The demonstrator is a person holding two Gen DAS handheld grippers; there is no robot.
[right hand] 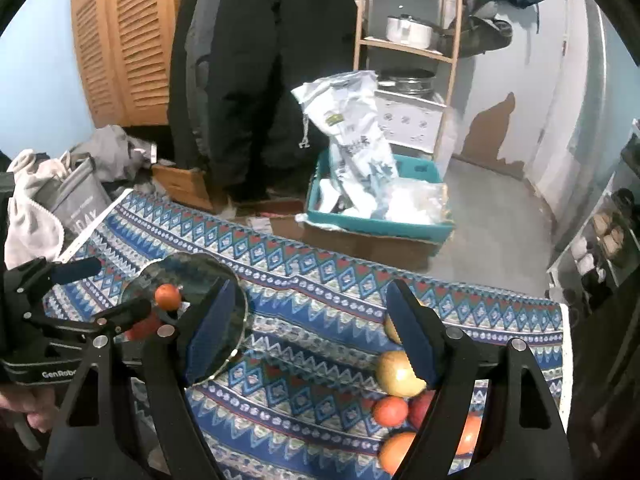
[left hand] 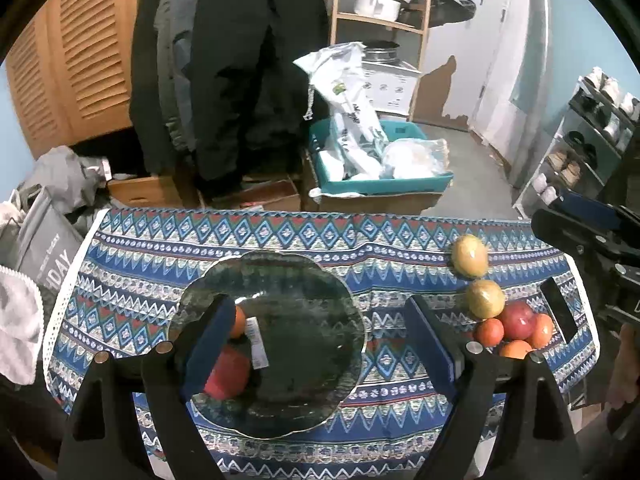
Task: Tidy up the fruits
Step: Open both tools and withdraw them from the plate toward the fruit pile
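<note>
A dark glass plate (left hand: 304, 320) lies on the patterned cloth and holds a red apple (left hand: 230, 374) and a small orange fruit (left hand: 239, 322). My left gripper (left hand: 320, 336) is open and empty above the plate. To the right lie two yellow apples (left hand: 470, 255) (left hand: 485, 299), a red apple (left hand: 518, 320) and several orange fruits (left hand: 489, 332). My right gripper (right hand: 310, 332) is open and empty over the cloth, with the fruit pile (right hand: 400, 374) by its right finger. The plate also shows in the right wrist view (right hand: 192, 276).
The patterned cloth (left hand: 400, 240) covers a small table. Beyond its far edge stand a teal crate (left hand: 384, 188) with bags, cardboard boxes and hanging dark coats. A grey bag (left hand: 44, 256) sits at the left, a shoe rack (left hand: 588, 140) at the right.
</note>
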